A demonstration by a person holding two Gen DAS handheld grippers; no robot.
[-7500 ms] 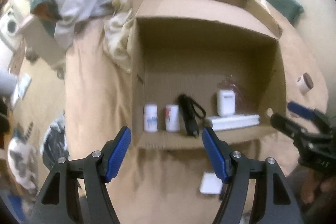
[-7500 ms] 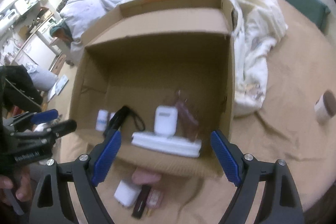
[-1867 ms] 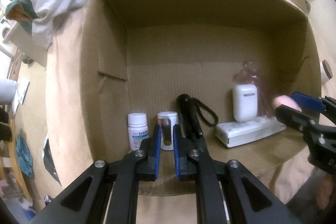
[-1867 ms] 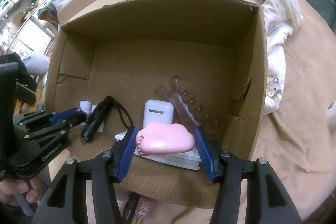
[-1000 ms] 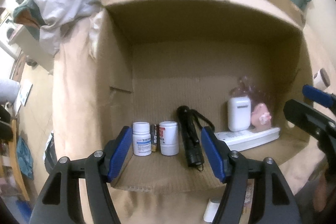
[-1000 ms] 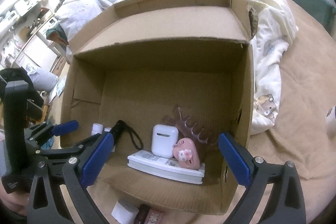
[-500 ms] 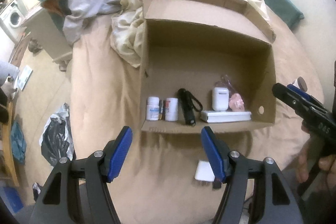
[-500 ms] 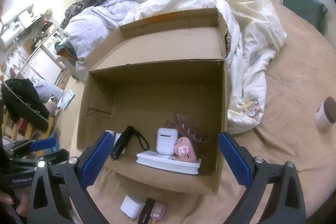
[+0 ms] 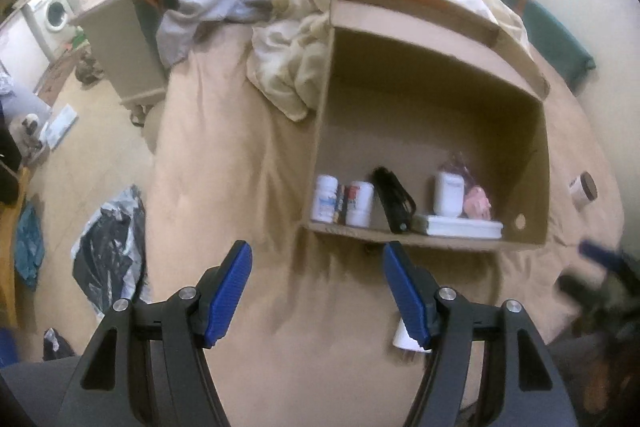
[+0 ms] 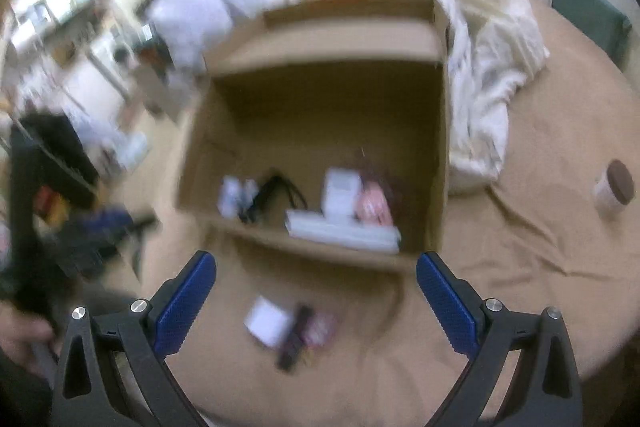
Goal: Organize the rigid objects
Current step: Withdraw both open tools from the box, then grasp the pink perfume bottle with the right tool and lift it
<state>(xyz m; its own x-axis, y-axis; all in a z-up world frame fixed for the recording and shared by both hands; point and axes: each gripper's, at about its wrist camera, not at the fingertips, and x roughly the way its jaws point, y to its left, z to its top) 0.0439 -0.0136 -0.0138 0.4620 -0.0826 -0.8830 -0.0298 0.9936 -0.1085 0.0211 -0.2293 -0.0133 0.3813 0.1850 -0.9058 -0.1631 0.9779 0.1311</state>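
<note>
A cardboard box [image 9: 532, 151] lies on its side on the tan bed, open toward me. Inside stand two white pill bottles [image 9: 325, 198], a black flashlight [image 9: 392, 199], a white earbud case [image 9: 450, 193], a pink item [image 9: 478, 202] and a flat white strip [image 9: 460, 227]. My left gripper [image 9: 318, 293] is open and empty, pulled back in front of the box. My right gripper [image 10: 316, 301] is open and empty above a white block [image 10: 269, 321], a dark stick and a small pink item [image 10: 320, 331] on the bed. The right wrist view is blurred.
A brown-lidded white jar [image 10: 614, 191] sits on the bed right of the box. Rumpled white bedding [image 9: 288, 67] lies behind and left of the box. A black plastic bag [image 9: 110, 247] and clutter lie on the floor at left.
Both grippers have drawn back from the box, open and empty. The pink item stays in the box beside the earbud case. The right camera is moving fast and blurs.
</note>
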